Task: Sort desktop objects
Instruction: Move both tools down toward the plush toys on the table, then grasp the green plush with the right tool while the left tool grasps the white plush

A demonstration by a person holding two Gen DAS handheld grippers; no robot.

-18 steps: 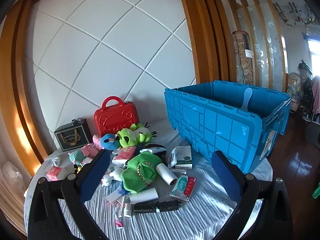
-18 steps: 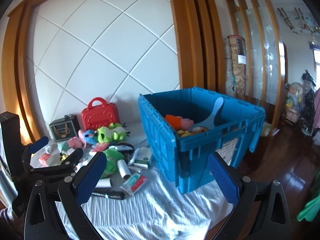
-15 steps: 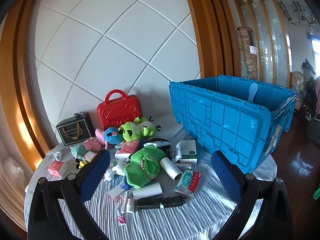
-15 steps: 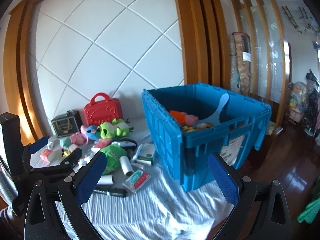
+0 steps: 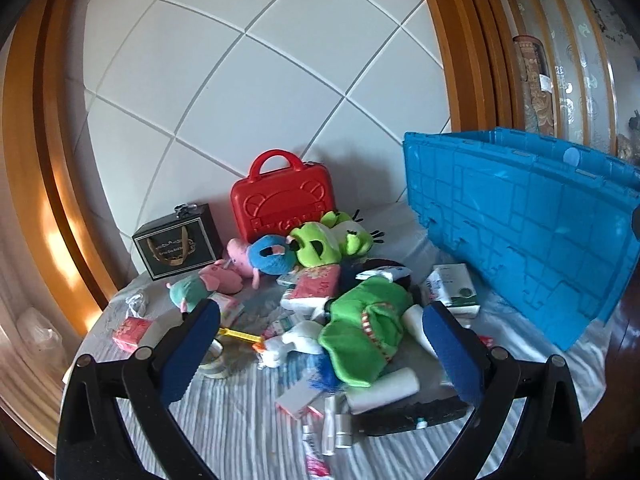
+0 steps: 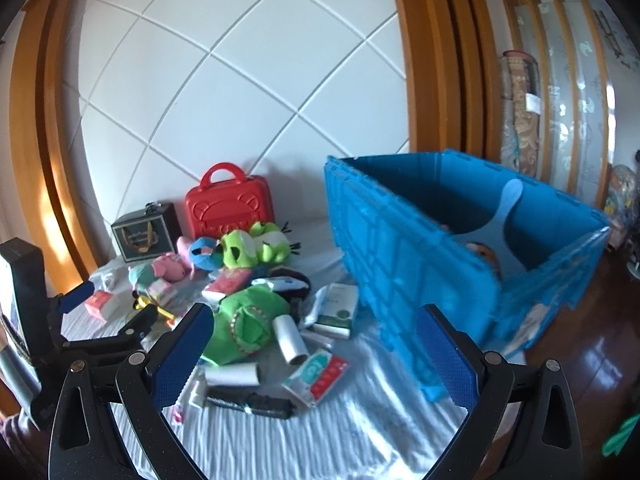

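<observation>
A pile of small objects lies on a round table with a white cloth (image 5: 240, 420). It holds a green plush (image 5: 368, 320) (image 6: 248, 324), a frog plush (image 5: 324, 240), pink pig plushes (image 5: 224, 276), white rolls (image 5: 384, 390), a tissue pack (image 6: 316, 374) and a white-green box (image 5: 456, 288). A blue crate (image 5: 520, 220) (image 6: 420, 260) stands to the right with toys inside. My left gripper (image 5: 320, 348) hangs open over the pile's near side. My right gripper (image 6: 312, 356) is open and empty near the crate's corner. The left gripper (image 6: 108, 312) also shows at far left.
A red toy case (image 5: 282, 200) and a black gift box (image 5: 176, 246) stand against the white panelled wall behind the pile. A long black item (image 6: 252, 400) lies near the front. Dark wooden floor (image 6: 580, 360) drops off right of the table.
Both grippers have come closer to the table and swung left; the pile looks bigger and the crate has slid right in both views. Jaws stay wide.
</observation>
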